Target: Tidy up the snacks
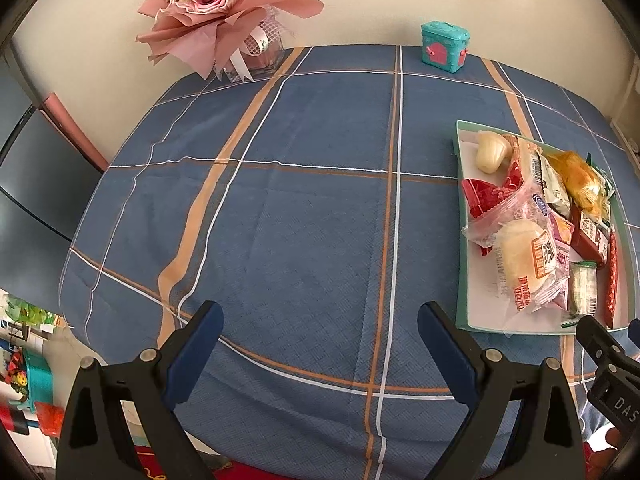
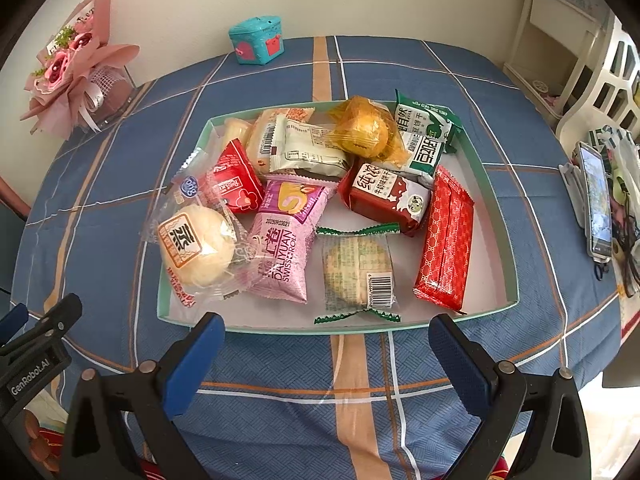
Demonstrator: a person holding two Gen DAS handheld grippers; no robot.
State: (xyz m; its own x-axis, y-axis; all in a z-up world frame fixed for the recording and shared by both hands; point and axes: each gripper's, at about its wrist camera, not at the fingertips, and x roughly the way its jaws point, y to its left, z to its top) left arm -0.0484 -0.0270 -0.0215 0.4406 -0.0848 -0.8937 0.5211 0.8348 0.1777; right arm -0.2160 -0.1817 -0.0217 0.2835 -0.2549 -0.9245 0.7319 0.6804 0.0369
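Both grippers, left gripper [image 1: 320, 344] and right gripper [image 2: 326, 354], are hanging wide apart and empty, risking a crushed cream bun [image 2: 196, 246] in the crowded snack tray [image 2: 498, 200].

Blue plaid tablecloth [image 2: 280, 420], mint-rimmed white tray [image 2: 500, 240], pink Swiss-roll packet [image 2: 286, 244], teal box [image 2: 258, 40].

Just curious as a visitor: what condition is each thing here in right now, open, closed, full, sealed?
Left gripper: open, holding nothing.
Right gripper: open, holding nothing.
Shallow mint-rimmed white tray: lidless, filled with snacks.
Pink Swiss roll packet: sealed, lying flat.
Clear-wrapped round white bun: sealed, overhanging the tray's rim.
Small teal plastic chest: lid closed.
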